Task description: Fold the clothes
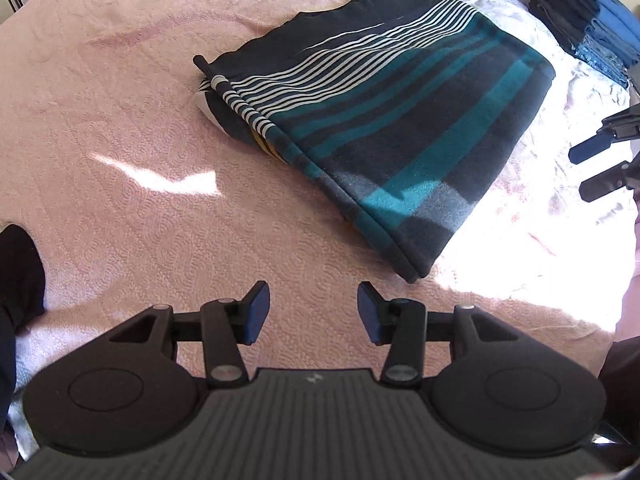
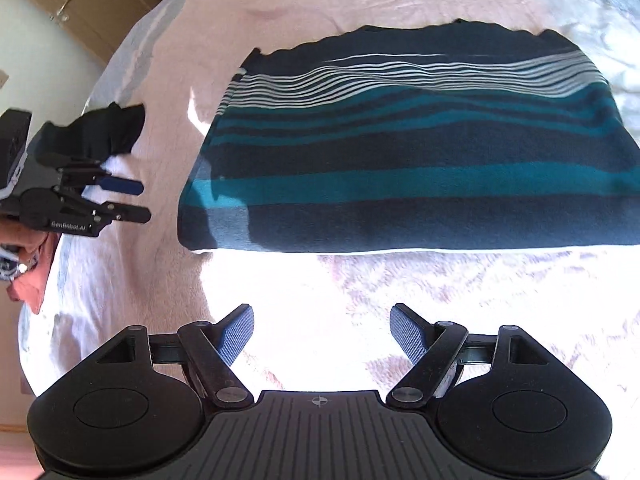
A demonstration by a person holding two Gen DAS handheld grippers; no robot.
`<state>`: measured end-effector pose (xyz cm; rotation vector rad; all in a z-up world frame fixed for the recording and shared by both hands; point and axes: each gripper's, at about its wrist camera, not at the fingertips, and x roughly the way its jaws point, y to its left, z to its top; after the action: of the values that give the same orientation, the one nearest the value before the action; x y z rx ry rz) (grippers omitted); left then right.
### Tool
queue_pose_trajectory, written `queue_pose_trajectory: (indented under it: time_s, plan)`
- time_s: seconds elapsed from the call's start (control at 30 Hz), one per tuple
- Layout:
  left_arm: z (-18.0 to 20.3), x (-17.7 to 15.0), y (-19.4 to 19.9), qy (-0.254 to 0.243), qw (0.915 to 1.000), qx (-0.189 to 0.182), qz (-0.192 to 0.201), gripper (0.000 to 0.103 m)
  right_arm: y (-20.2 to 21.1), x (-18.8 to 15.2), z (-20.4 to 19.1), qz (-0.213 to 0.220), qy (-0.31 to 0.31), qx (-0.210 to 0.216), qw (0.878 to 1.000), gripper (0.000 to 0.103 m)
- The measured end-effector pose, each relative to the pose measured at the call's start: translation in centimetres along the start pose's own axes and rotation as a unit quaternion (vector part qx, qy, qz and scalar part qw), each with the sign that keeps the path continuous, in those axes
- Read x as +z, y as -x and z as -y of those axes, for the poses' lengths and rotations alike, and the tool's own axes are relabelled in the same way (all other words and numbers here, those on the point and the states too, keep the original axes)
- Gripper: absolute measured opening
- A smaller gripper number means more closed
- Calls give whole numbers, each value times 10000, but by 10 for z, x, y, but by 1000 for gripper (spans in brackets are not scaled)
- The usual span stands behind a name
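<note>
A dark striped garment (image 1: 384, 136) with teal bands and thin white lines lies folded into a flat rectangle on the pink bedspread (image 1: 120, 160). It also shows in the right wrist view (image 2: 412, 152). My left gripper (image 1: 313, 312) is open and empty, hovering just short of the garment's near corner. My right gripper (image 2: 322, 334) is open and empty, hovering over sunlit bedspread in front of the garment's long folded edge. The left gripper shows in the right wrist view (image 2: 136, 200), the right gripper in the left wrist view (image 1: 588, 168).
A stack of folded dark and blue clothes (image 1: 592, 20) sits at the far right of the bed. A loose black garment (image 2: 96, 132) lies to the left, also at the left edge of the left wrist view (image 1: 16, 276). Wooden cupboard doors (image 2: 80, 4) stand beyond the bed.
</note>
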<state>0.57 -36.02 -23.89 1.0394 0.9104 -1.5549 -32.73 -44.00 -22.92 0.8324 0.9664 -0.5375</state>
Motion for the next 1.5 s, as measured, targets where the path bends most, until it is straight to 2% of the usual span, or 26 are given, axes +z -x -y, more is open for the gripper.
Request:
queue_pose_trajectory:
  time_s: [0.07,0.13,0.23,0.27,0.3,0.37,0.43,0.5,0.57,0.67,0.73,0.77,0.8,0.83,0.9,0.93,0.97,1.0,1.03,1.07,1.1,1.17,1.3,1.43,1.47,1.5]
  plan:
    - [5,1,3,-28,10000,46,-9,43,5,0,2,22,3,72,10000,78]
    - [9,1,4,-145,9999,86,-17,45,6,1,-3,-52,285,-48,9996,78]
    - [13,-1,5,-518,9985,187,-24,56,3,0,-21,-139,832,-322,9959,78]
    - [15,-2,5,-745,9969,244,15,65,1,0,-26,-114,961,-333,9948,78]
    - [15,-3,3,-1004,9944,317,71,71,-2,-1,-32,-84,1077,-334,9936,78]
    - [12,-4,-2,-1577,9862,470,158,77,-8,-3,-46,16,1373,-378,9898,78]
    - [7,-3,-10,-2229,9723,667,233,80,-18,-5,-67,236,1807,-570,9816,78]
    - [1,-3,-19,-2899,9527,839,352,81,-33,-8,-93,392,2405,-844,9662,78]
    - [-7,-1,-26,-3525,9295,962,494,84,-52,-11,-117,522,2978,-1093,9469,78]
    - [-20,4,-35,-4166,9005,993,755,86,-88,-19,-145,525,3769,-1367,9146,77]
    - [-28,9,-40,-4364,8895,982,929,86,-111,-25,-155,493,4217,-1496,8929,73]
    - [-32,11,-42,-4387,8879,950,1011,86,-123,-27,-158,469,4410,-1574,8823,68]
    - [-35,13,-44,-4409,8862,918,1092,87,-131,-27,-160,474,4495,-1610,8774,59]
    - [-38,14,-47,-4404,8859,887,1158,87,-138,-26,-162,499,4574,-1684,8718,55]
    - [-43,16,-54,-4417,8844,834,1253,89,-153,-25,-164,513,4762,-1854,8580,53]
    - [-44,15,-58,-4473,8810,851,1288,90,-161,-24,-165,491,4874,-1941,8499,53]
    - [-45,14,-63,-4530,8774,870,1322,91,-163,-21,-164,485,4865,-1933,8507,53]
    - [-44,12,-68,-4675,8686,938,1351,91,-165,-18,-161,481,4832,-1905,8531,51]
    - [-43,9,-74,-4862,8562,1044,1400,91,-167,-14,-159,477,4800,-1878,8556,38]
    - [-41,7,-79,-5047,8432,1151,1449,92,-169,-11,-157,474,4767,-1851,8580,32]
    - [-39,5,-85,-5273,8258,1278,1537,94,-162,-4,-153,514,4580,-1742,8702,20]
    - [-35,3,-97,-5723,7846,1554,1808,98,-145,7,-149,629,4343,-1643,8834,15]
    - [-32,20,-116,-6129,7534,1529,1827,99,-111,27,-142,861,3894,-1468,9052,14]
    - [-29,37,-134,-6519,7202,1501,1841,95,-103,39,-139,920,3720,-1447,9123,14]
    - [-28,41,-139,-6614,7116,1493,1844,87,-101,41,-138,934,3679,-1443,9138,14]
    - [-27,46,-144,-6707,7029,1485,1846,63,-103,42,-139,924,3652,-1422,9153,14]
